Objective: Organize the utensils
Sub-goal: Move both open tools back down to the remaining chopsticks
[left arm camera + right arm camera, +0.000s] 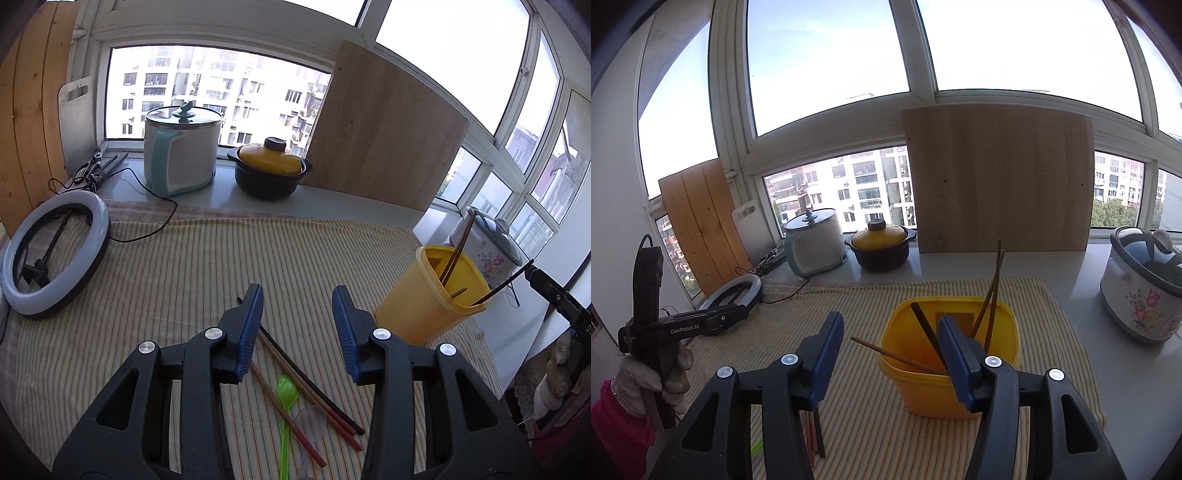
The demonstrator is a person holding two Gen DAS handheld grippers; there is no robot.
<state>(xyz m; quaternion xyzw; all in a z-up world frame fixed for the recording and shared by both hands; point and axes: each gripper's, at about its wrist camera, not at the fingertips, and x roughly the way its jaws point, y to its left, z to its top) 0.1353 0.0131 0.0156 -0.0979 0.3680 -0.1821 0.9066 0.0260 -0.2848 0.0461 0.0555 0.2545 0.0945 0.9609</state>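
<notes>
The left gripper point(297, 308) hangs with its blue-padded fingers spread wide and empty over loose brown and black chopsticks point(314, 384) and a lime-green plastic spoon point(286, 397) lying on the striped yellow cloth point(184, 266). The right gripper point(891, 338), also wide and empty, sits at the rim of the yellow plastic utensil tub point(960, 391), which holds several chopsticks.

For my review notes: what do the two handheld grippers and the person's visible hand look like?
Both grippers, left and right, have black plastic frames with silver rivets and ribbed blue fingers. In the right wrist view the left unit's black body reads "GenRobot.AI", gripped by a hand in a light knit glove, pink sleeve below.
</notes>
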